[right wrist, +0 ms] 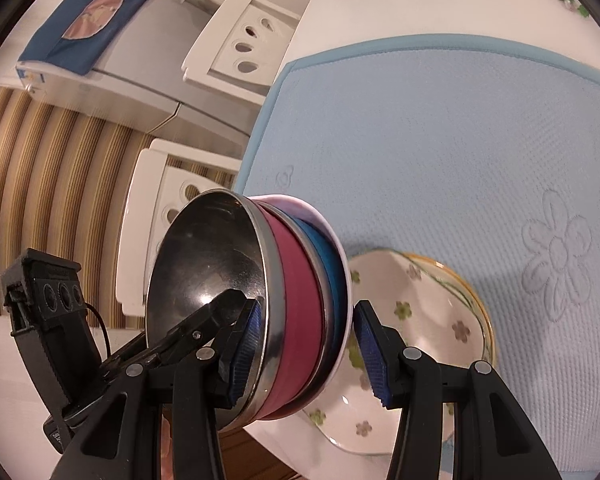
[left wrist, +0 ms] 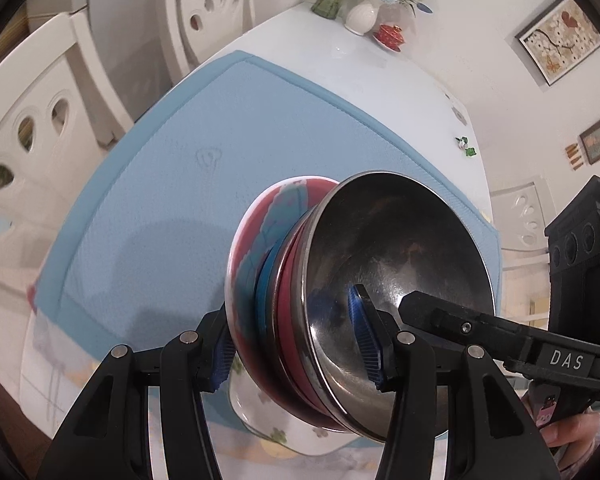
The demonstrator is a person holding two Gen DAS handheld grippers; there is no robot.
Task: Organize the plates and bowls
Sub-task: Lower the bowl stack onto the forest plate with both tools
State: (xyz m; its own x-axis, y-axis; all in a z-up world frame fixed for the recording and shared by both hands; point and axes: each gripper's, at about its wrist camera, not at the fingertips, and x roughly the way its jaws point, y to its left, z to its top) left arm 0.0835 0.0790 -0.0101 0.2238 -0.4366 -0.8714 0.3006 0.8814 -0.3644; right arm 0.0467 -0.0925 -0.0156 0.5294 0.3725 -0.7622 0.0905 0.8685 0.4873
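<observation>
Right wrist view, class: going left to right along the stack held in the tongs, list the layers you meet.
Steel bowl → pink-red bowl → blue bowl → white plate rim → floral dish behind.

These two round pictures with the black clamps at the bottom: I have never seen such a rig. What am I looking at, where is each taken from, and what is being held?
No machine here: a person holds a hand-held gripper in each hand. Each gripper has two black fingers with blue pads and a wide-angle camera looking along them, which is why the pictures are round and bent.

One picture looks along the left gripper, the other along the right gripper. Each also shows the other gripper coming in from the side.

Both clamp the same stack of bowls: a steel bowl nested in a red one, a blue one, then a white-rimmed one. The stack is tipped on its side above the table.

Below lie a light blue mat and a flowered white dish. At the table's far end stand vases of flowers.
</observation>
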